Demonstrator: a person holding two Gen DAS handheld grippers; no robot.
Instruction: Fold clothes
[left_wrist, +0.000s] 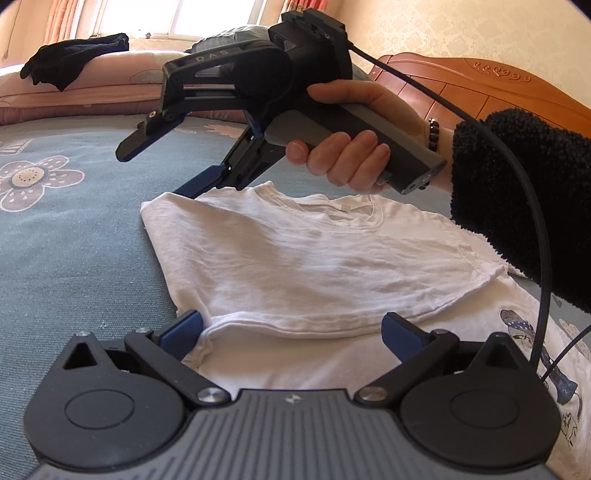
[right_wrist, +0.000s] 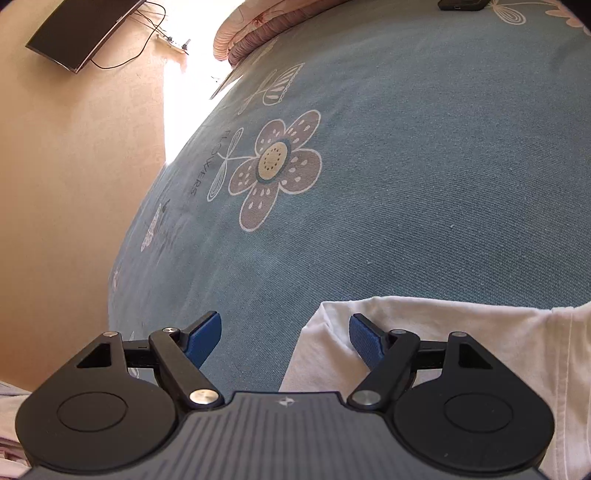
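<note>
A white T-shirt (left_wrist: 303, 258) lies partly folded on the bed (left_wrist: 74, 258), a cartoon print showing at its right. The left gripper (left_wrist: 291, 328) hangs released over its near fold, holding nothing. The right gripper (right_wrist: 285, 332), marked "DAS", is likewise spread and empty over the shirt's corner. The blue sheet's flower print (right_wrist: 275, 166) reads "FLOWERS".
</note>
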